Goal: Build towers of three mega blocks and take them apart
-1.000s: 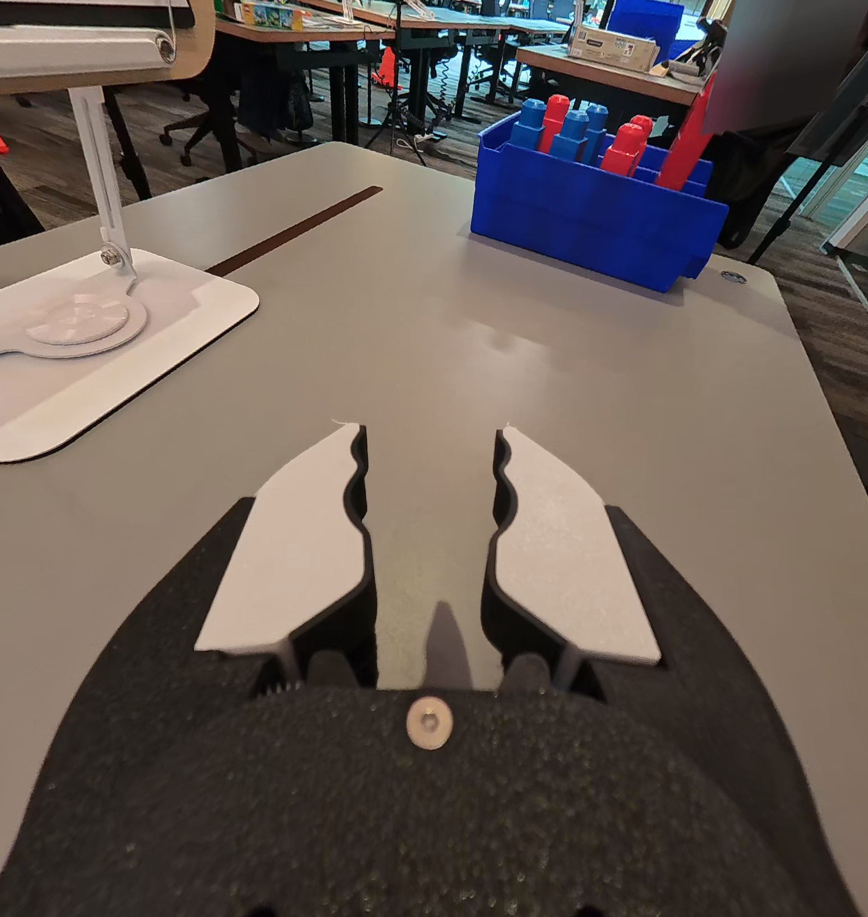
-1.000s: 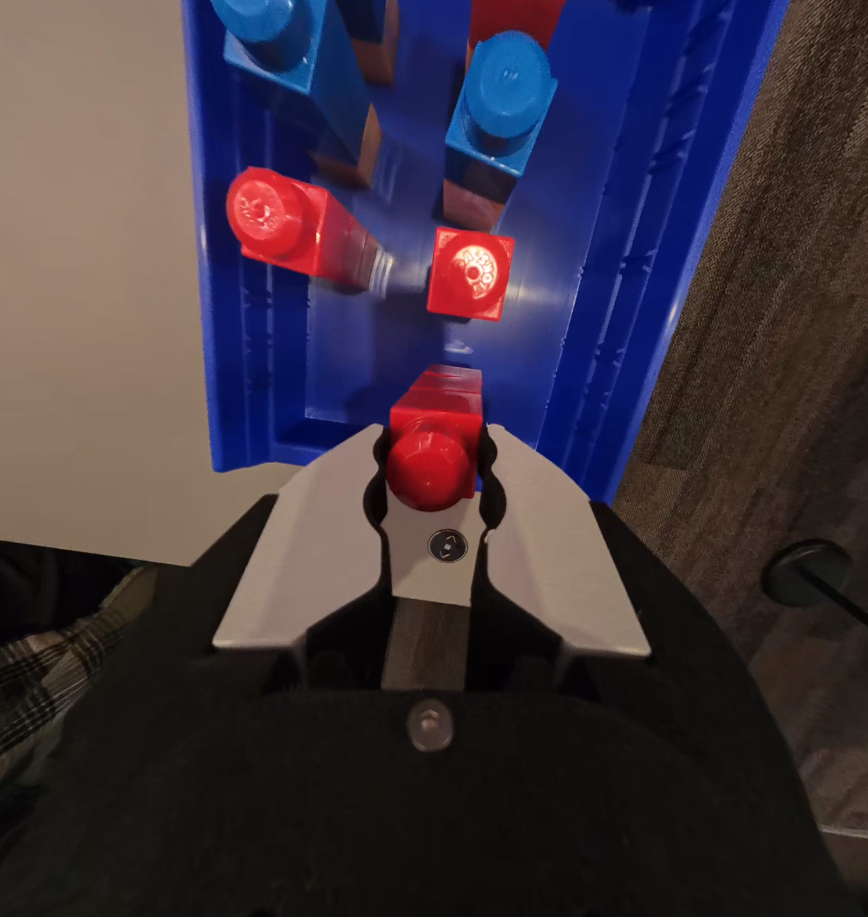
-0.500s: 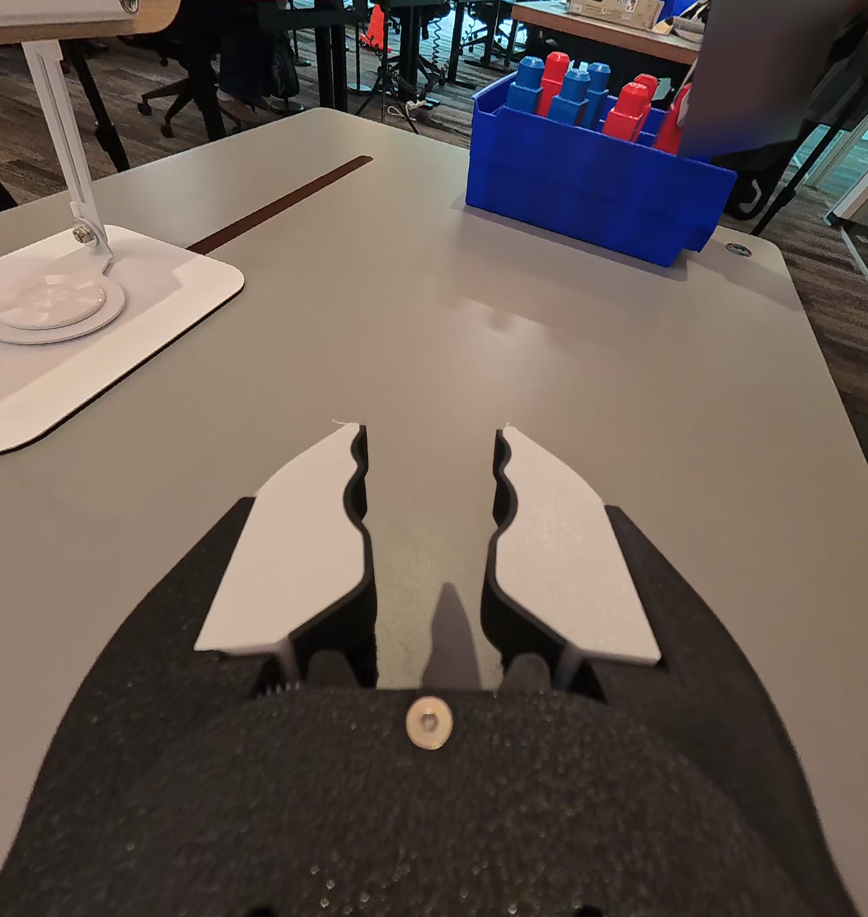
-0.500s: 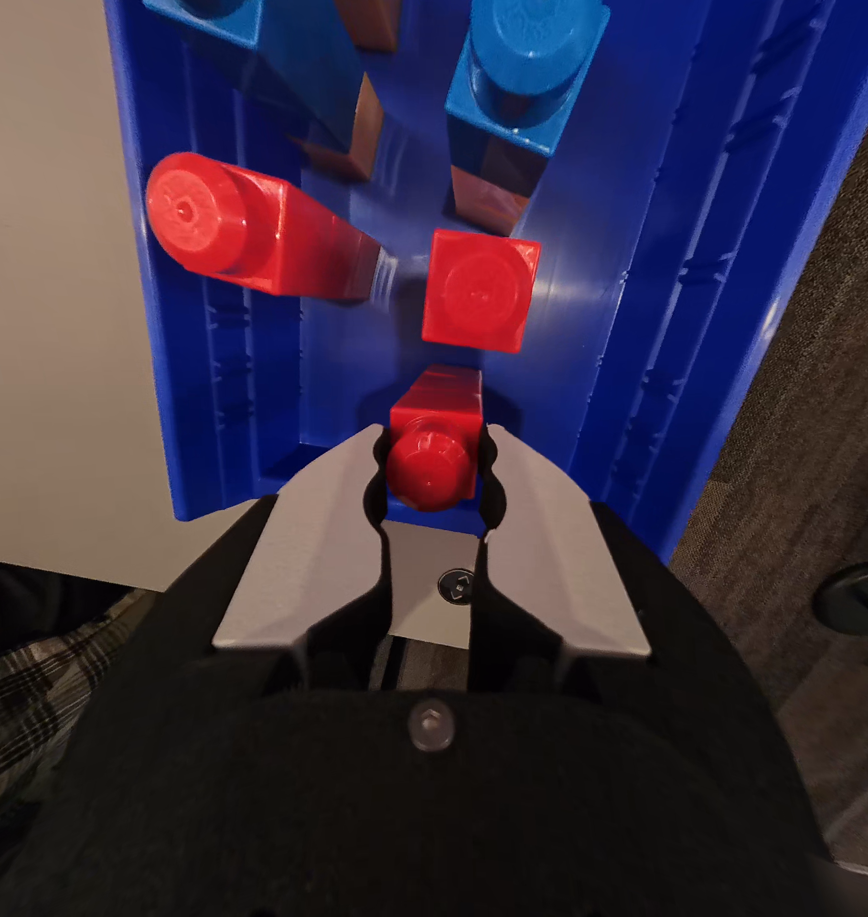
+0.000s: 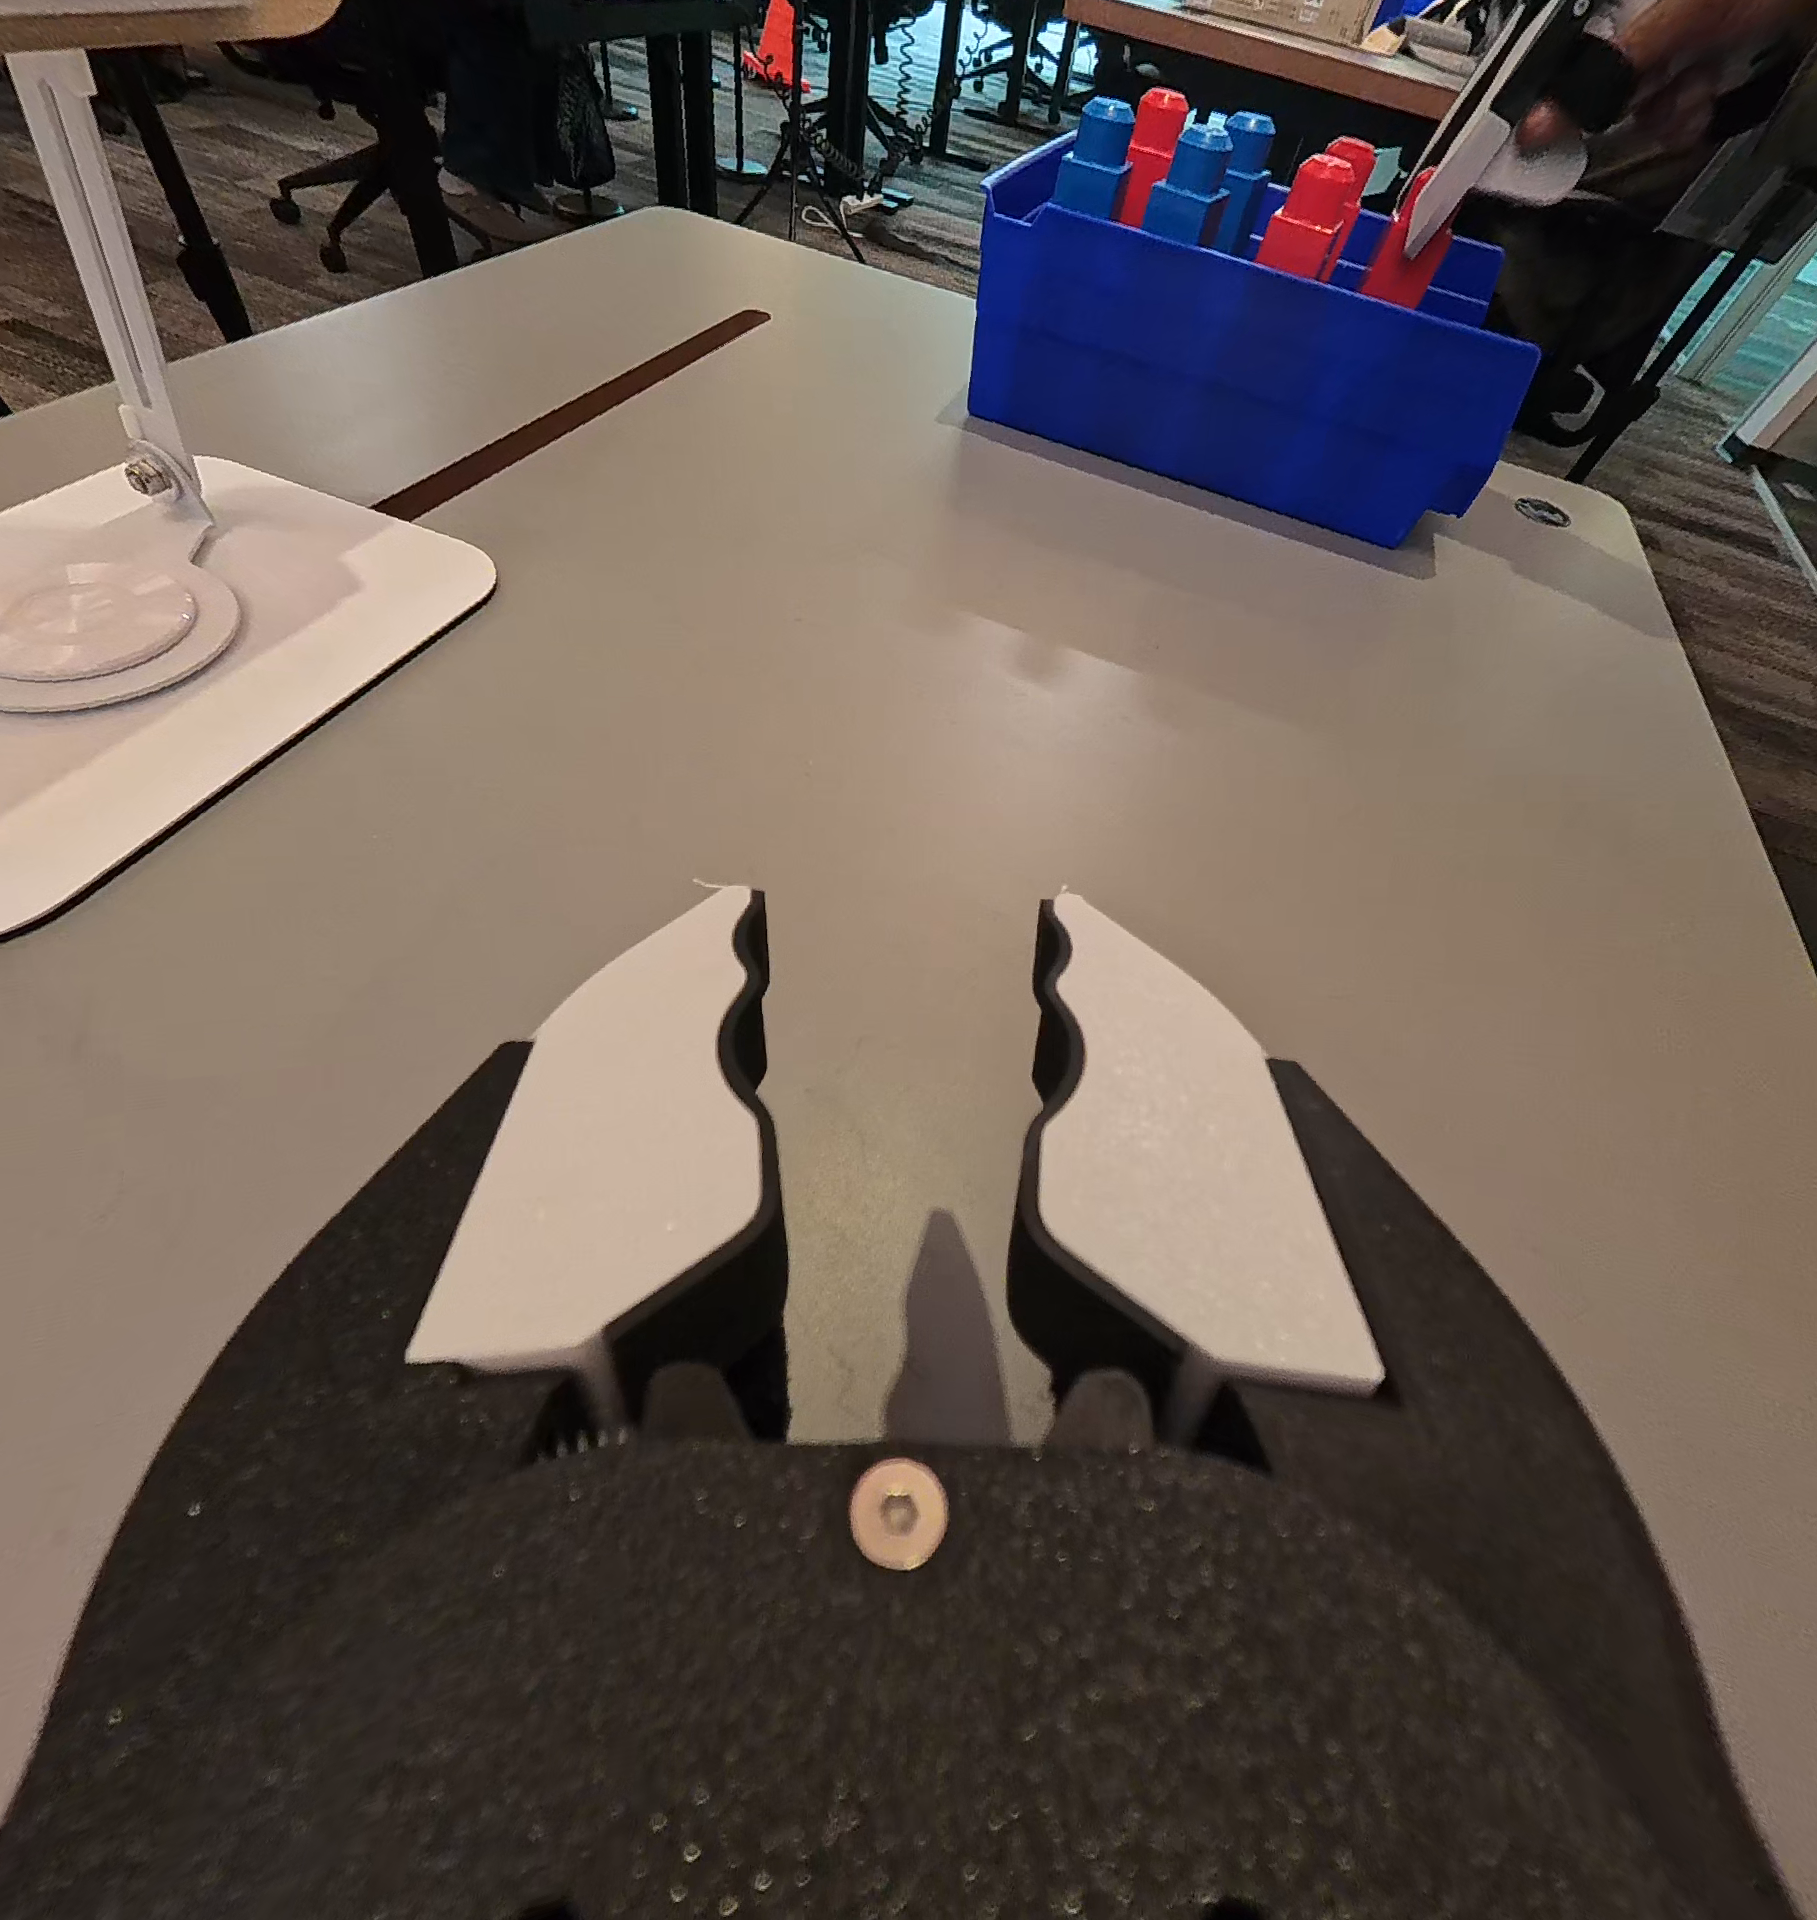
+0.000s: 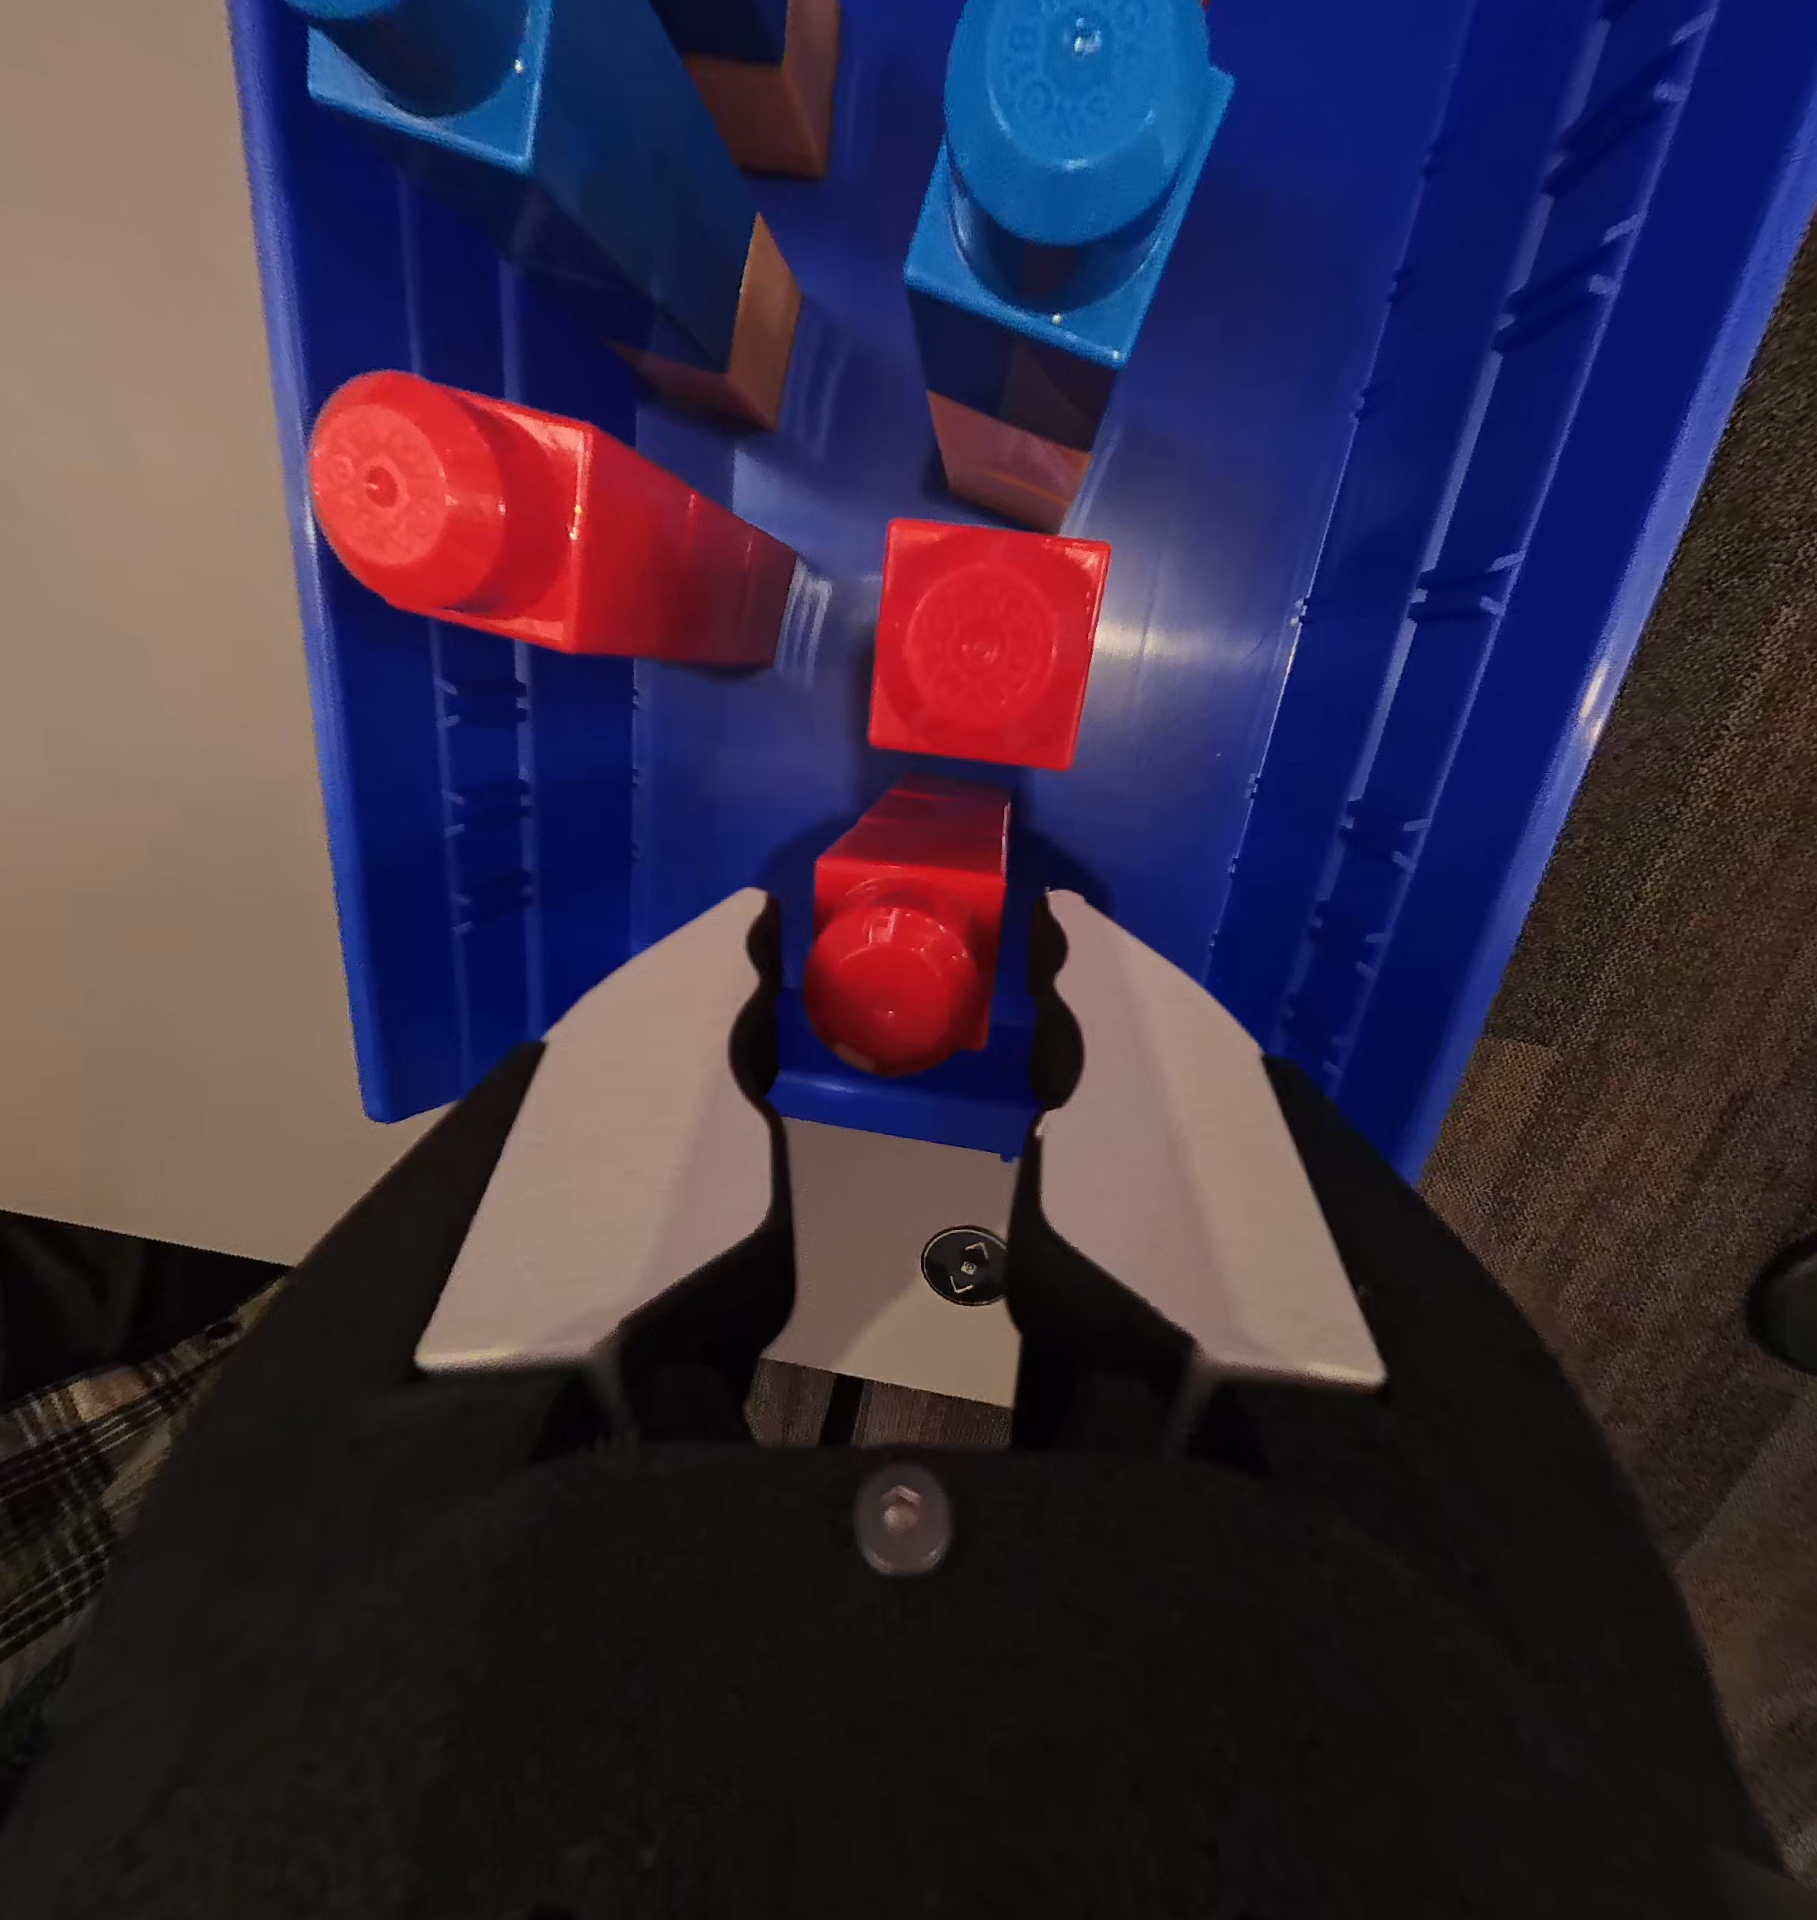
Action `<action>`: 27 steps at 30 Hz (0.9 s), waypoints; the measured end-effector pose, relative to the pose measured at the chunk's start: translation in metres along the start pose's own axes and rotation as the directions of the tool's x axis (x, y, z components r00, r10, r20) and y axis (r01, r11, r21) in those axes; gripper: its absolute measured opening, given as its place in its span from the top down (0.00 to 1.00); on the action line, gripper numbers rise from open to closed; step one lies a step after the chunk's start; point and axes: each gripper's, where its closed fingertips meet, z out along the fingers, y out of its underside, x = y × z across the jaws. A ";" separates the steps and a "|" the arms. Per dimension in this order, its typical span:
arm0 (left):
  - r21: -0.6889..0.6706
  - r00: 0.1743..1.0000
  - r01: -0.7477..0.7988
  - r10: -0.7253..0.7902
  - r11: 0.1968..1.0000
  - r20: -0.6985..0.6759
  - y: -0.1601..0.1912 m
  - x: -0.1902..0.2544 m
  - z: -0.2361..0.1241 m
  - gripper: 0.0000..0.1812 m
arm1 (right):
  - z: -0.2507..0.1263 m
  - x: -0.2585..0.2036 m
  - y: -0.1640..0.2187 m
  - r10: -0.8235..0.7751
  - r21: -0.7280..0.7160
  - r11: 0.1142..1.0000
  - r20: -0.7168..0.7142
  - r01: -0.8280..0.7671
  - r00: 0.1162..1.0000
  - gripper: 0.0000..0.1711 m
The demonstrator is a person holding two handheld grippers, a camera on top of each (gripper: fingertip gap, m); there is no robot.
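A blue bin [image 6: 1403, 520] at the table's far right corner holds several red and blue block towers. My right gripper [image 6: 899, 904] points down into the bin's near end. It is open, with a small gap on each side of a red tower [image 6: 914, 862] standing between its fingers. A leaning red tower [image 6: 530, 540], an upright red tower [image 6: 987, 649] and a blue tower [image 6: 1070, 177] stand beyond it. My left gripper [image 5: 899, 904] is open and empty, low over the grey table [image 5: 987, 727]. From there the bin [image 5: 1226, 384] and the right gripper [image 5: 1444, 208] show far off.
A white stand base [image 5: 156, 665] with an upright arm sits at the table's left. A dark strip [image 5: 571, 416] runs along the table's far side. Carpet floor [image 6: 1662, 935] lies just right of the bin. A plaid sleeve [image 6: 31, 1455] shows lower left. There is about 55 cm between the tips of the two grippers.
My right gripper lowered the red tower into the bin and opened, so the tower now stands free between the fingers. My left gripper stayed open, drifting slightly over the table.
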 end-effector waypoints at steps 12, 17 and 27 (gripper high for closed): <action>0.015 1.000 0.016 -0.016 1.000 -0.010 0.000 0.000 0.002 0.72 | -0.072 -0.019 -0.021 -0.073 0.166 0.981 -0.169 0.101 0.983 0.23; 0.015 1.000 -0.002 0.002 1.000 0.009 -0.004 0.001 0.002 0.67 | -0.113 -0.070 -0.027 -0.163 0.308 0.921 -0.250 0.238 0.955 0.14; 0.163 0.988 -0.090 0.068 0.982 0.136 -0.079 0.028 -0.065 0.55 | -0.105 -0.195 -0.013 -0.377 0.434 0.800 -0.175 0.415 0.909 0.22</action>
